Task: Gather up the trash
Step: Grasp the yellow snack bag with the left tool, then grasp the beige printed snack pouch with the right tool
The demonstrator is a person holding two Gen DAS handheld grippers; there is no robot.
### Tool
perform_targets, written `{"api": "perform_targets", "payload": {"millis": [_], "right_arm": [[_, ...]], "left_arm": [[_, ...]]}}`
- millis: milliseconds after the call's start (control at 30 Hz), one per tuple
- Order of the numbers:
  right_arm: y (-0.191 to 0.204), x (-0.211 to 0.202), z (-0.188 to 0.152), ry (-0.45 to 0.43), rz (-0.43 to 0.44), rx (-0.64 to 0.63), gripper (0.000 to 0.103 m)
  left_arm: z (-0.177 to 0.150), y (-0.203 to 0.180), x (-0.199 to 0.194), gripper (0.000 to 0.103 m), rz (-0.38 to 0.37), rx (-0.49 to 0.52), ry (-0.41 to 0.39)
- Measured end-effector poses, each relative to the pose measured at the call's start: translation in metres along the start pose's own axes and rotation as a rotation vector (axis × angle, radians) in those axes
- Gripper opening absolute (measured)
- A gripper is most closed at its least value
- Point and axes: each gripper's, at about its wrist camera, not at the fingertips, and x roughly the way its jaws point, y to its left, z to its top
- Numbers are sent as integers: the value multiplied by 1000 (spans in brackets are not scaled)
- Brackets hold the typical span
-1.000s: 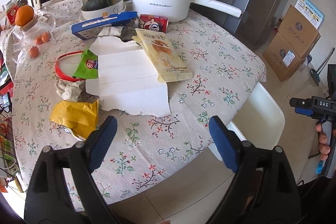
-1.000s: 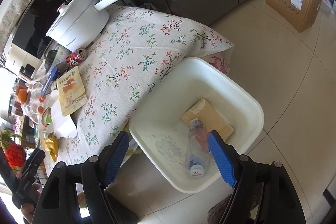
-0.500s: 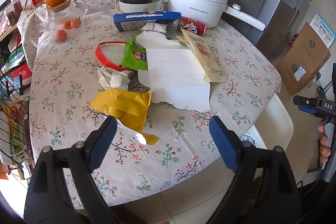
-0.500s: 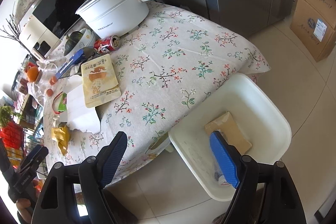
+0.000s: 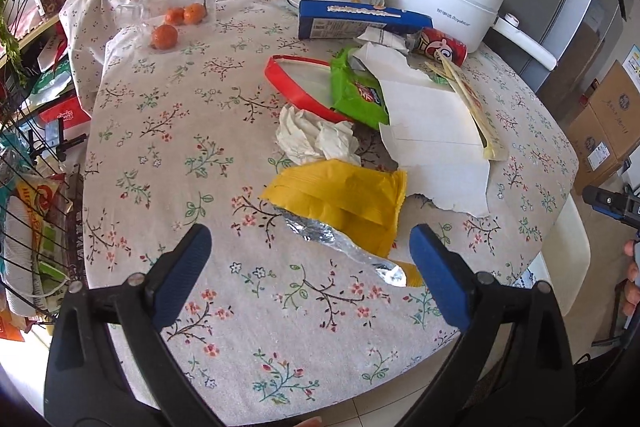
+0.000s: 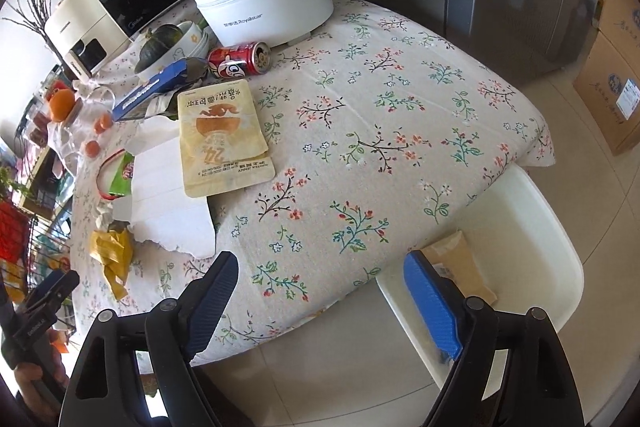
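Bin (image 6: pixel 552 227) contents mostly behind right gripper (image 6: pixel 320 303) fingers (image 6: pixel 430 303)

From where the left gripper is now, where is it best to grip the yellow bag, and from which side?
Probably the near torn end of the yellow bag, where the foil lining lifts off the cloth into a thin ridge. That end points toward the open left gripper, so come from the table's near edge, fingers lowered on either side of it. The flat middle offers little to pinch.

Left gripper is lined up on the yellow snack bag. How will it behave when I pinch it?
The yellow snack bag looks crumpled, torn open and flat, so probably light and floppy. Its foil lining may be slippery. The open left gripper should probably pinch a thick fold.
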Motion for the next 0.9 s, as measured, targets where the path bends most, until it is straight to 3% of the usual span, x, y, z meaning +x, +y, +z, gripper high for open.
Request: {"api": "perform_targets", "payload": {"millis": [200, 300, 400, 467, 500, 567, 600, 900], "right_arm": [[19, 13, 6, -4, 8, 0, 87], [25, 20, 8, 4, 17, 6, 87], [32, 25, 9, 15, 19, -1, 87], [36, 28, 9, 20, 17, -10, 87], [37, 29, 9, 21, 15, -14, 87], [39, 31, 9, 25, 13, -22, 87], [39, 31, 9, 25, 13, -25, 87], [48, 33, 8, 20, 22, -49, 87]], "left_arm": [[7, -3, 17, 98, -68, 1, -19], [7, -12, 29, 90, -77, 28, 17], [4, -19, 42, 72, -66, 38, 74], [2, -20, 50, 45, -59, 33, 112], [1, -20, 54, 38, -61, 29, 132], [0, -19, 53, 14, -105, 5, 144], [1, -18, 52, 11, -110, -4, 149], [0, -22, 13, 9, -125, 25, 85]]}}
